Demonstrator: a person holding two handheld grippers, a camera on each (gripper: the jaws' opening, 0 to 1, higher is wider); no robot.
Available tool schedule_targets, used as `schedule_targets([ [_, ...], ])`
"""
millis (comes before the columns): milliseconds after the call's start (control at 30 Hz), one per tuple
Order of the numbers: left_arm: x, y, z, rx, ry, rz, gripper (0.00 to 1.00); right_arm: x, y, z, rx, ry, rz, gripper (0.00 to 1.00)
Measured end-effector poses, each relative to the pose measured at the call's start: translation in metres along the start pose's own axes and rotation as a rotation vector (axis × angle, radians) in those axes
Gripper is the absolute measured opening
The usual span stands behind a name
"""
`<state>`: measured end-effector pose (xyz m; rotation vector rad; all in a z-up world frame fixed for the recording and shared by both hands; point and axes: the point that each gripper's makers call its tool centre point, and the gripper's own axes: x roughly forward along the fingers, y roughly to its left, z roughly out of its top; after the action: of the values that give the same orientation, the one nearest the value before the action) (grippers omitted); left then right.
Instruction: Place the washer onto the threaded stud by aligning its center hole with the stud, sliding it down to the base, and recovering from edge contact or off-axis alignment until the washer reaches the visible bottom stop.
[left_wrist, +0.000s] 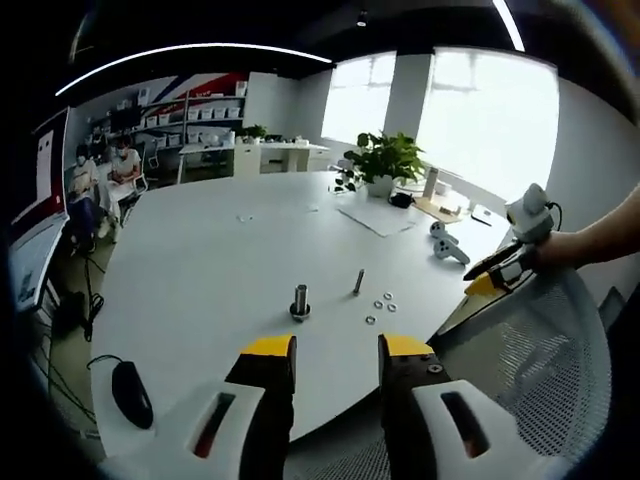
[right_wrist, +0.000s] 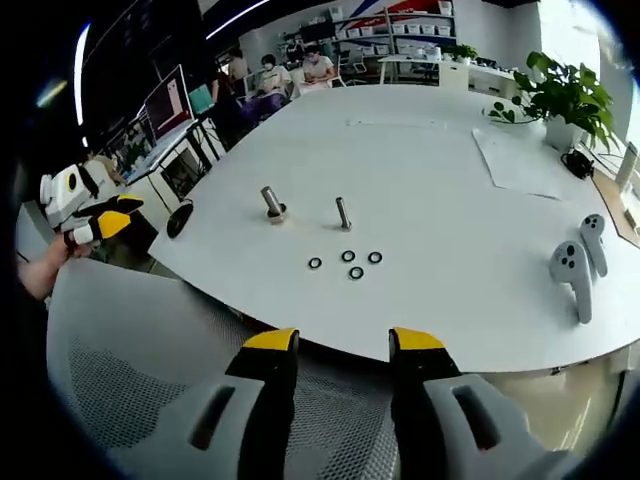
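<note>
Both the left gripper (left_wrist: 337, 347) and right gripper (right_wrist: 344, 340) gape empty over a mesh chair (right_wrist: 130, 360) (near the surface (right_wrist: 430, 180) edge); four washers (right_wrist: 347, 262) lie just beside the threaded stud (right_wrist: 343, 213), path unobstructed.

Washers (left_wrist: 380, 305) too small for detail.

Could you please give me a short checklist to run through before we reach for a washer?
1. Left gripper free to grasp: ok, open and holding nothing.
2. Right gripper free to grasp: ok, open and holding nothing.
3. Washers available: ok, four lie loose on the table, apart from each other.
4. Threaded stud upright and bare: ok, standing near the washers.
5. Second post clear of the stud: ok, it stands apart beside it.
6. Grippers within reach of the washers: not ok, both hang back off the table edge, over a mesh chair.
</note>
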<state>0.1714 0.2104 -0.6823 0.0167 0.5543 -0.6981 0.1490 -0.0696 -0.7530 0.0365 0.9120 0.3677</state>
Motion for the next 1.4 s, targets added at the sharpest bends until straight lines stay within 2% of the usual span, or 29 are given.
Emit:
schedule_targets([
  [100,0.001,0.000,-0.003,0.002,0.018,0.000,0.33,-0.001,-0.002,0.002,0.011,-0.010,-0.004,0.38],
  [267,0.002,-0.003,0.000,0.007,0.000,-0.003,0.34,-0.002,-0.005,0.003,0.003,-0.016,-0.006,0.38],
  [333,0.003,-0.005,-0.005,0.014,0.026,-0.013,0.35,-0.001,-0.004,0.005,0.035,-0.025,0.002,0.38],
  [433,0.003,-0.010,-0.006,0.019,0.028,-0.048,0.37,0.001,0.003,0.001,-0.003,-0.002,0.012,0.38],
  [667,0.004,-0.012,-0.006,0.008,0.031,-0.058,0.37,0.000,0.001,0.003,0.017,-0.013,0.014,0.38],
  [800,0.003,-0.016,-0.005,0.019,0.024,-0.067,0.37,0.001,0.003,0.000,0.001,0.007,0.020,0.38],
  [933,0.003,-0.018,-0.003,-0.047,0.029,-0.091,0.37,0.001,0.000,0.000,0.009,0.004,0.019,0.38],
  [1067,0.001,-0.018,-0.003,-0.055,0.034,-0.092,0.39,0.000,0.002,0.001,0.003,0.004,0.021,0.38],
  [1133,-0.001,-0.021,-0.003,-0.012,0.049,-0.081,0.39,0.002,0.002,-0.001,-0.001,0.012,0.022,0.38],
  [1200,-0.004,-0.023,0.001,-0.001,0.054,-0.075,0.39,0.002,0.002,-0.002,-0.005,0.016,0.024,0.38],
  [1267,-0.005,-0.023,0.004,-0.012,0.036,-0.084,0.39,0.002,0.002,-0.001,-0.004,0.014,0.024,0.38],
  [1300,-0.004,-0.020,0.004,-0.047,0.018,-0.080,0.39,0.001,0.001,-0.001,0.001,0.012,0.022,0.38],
  [1400,0.002,-0.016,-0.008,0.002,0.047,-0.058,0.40,0.001,0.001,0.000,0.009,0.004,0.020,0.38],
])
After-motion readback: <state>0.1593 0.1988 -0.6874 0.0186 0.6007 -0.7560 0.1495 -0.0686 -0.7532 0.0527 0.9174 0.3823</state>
